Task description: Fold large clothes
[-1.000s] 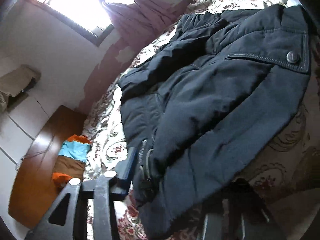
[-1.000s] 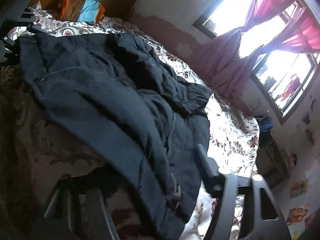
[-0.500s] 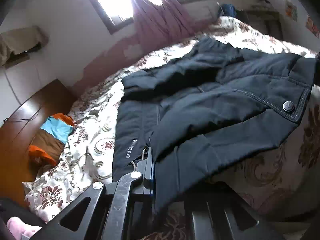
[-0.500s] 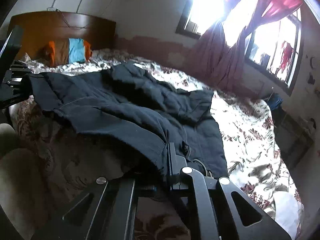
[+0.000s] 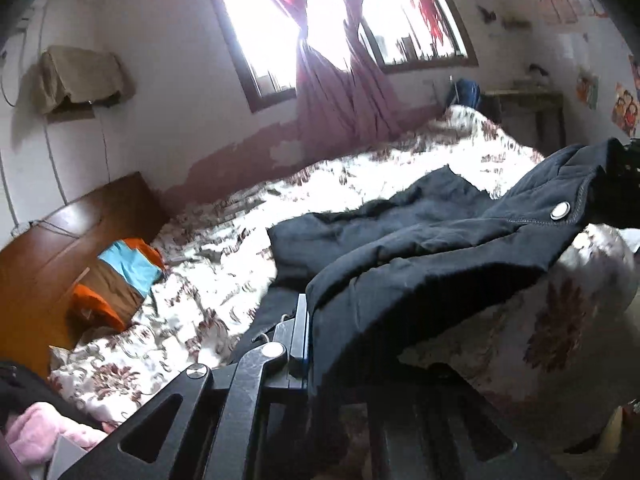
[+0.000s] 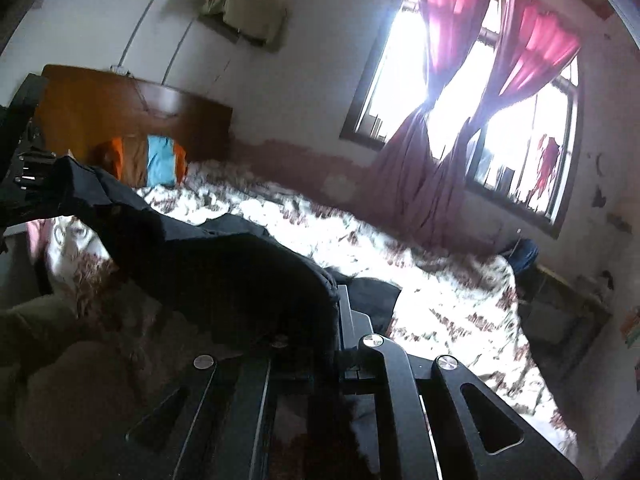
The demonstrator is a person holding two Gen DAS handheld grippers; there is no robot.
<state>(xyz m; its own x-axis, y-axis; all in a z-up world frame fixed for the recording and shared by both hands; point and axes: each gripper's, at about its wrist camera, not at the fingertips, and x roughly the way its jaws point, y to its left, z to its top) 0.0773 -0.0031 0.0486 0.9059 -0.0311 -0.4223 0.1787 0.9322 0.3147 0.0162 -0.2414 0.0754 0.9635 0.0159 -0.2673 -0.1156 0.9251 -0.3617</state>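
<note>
The left gripper (image 5: 308, 344) and the right gripper (image 6: 338, 332) each clamp the near hem of a padded black winter jacket (image 5: 420, 248), lifting it off the floral-quilted bed (image 5: 224, 264); bulky, soft, likely heavy, best held at hem corners.

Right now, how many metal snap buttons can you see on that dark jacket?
1: a silver snap button near the lifted corner of the dark jacket, seen from the left wrist. Others may be hidden in the folds.
</note>
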